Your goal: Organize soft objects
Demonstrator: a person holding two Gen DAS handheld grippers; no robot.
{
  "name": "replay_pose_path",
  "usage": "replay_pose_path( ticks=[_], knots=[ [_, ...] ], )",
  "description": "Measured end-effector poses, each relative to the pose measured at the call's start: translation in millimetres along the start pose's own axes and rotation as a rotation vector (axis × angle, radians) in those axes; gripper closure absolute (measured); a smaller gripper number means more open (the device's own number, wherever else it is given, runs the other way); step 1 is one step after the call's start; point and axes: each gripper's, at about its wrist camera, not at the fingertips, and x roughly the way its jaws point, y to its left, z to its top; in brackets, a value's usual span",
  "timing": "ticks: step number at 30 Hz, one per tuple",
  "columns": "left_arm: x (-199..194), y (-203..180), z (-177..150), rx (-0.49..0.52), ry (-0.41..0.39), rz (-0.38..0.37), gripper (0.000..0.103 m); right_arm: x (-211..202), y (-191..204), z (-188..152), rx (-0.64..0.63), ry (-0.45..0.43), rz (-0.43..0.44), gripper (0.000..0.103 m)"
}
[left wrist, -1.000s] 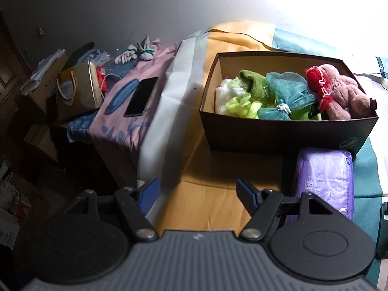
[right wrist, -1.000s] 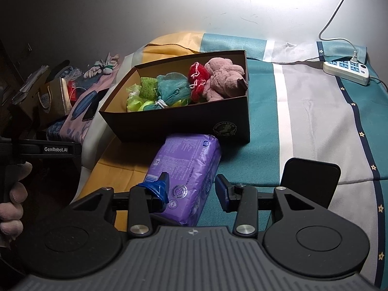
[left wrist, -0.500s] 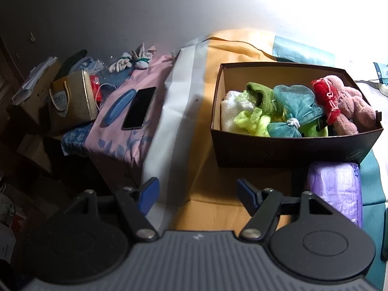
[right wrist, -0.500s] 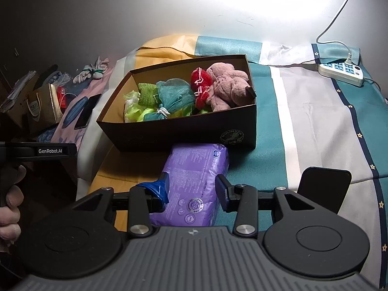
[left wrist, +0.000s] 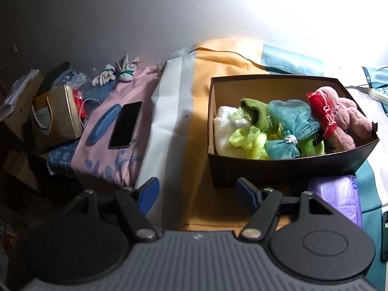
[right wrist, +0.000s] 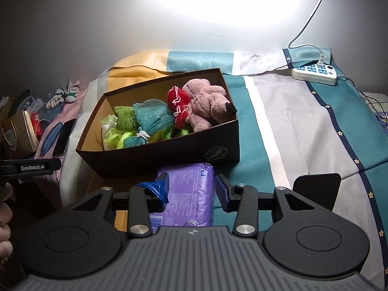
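Standing by the bed: dark cardboard box sits on the striped bedspread, already holding most of the soft stuff — pink plush toy at the right end w/ a red knit bit against it, teal mesh pouf mid-box, green knit piece, lime mesh and a white towel at the left end. Purple soft pack lies outside, flat on the bed, touching or just beside the box's near wall.

Right gripper hangs over that pack, fingers partway open, one either side of it in view, nothing clamped; left finger's blue pad looks torn or wrapped, can't tell which. Left gripper is off to the box's left over the yellow part of the spread, fingers wide apart, empty.

Step in hand, imo: the pack is the last loose item near the box; both grippers are poised, not gripping. Next move prob. calls for the right one to drop lower, close across the pack's narrow width and lift it over the near wall. Box is pretty full, so the free spot looks like the back-left corner. Pack is squashy and slick-looking, so a firm, centred pinch is needed.

Phone and gift bag further left aren't soft; white bundles beyond them might count, too far to tell.
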Motion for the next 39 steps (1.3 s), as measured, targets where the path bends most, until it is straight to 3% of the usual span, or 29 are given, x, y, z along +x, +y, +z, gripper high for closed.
replay_pose_path(
  ticks=[15,23,39],
  knots=[
    [12,-8,15,0.021,-0.017,-0.102,0.030,-4,-4,20,0.044,-0.089,-0.098,0.077],
    [13,-19,17,-0.008,-0.028,-0.135,0.030,1,-8,26,0.042,-0.128,-0.096,0.077],
    [17,-24,22,-0.018,-0.052,-0.085,0.030,10,0,35,0.012,-0.169,-0.070,0.077]
  ],
)
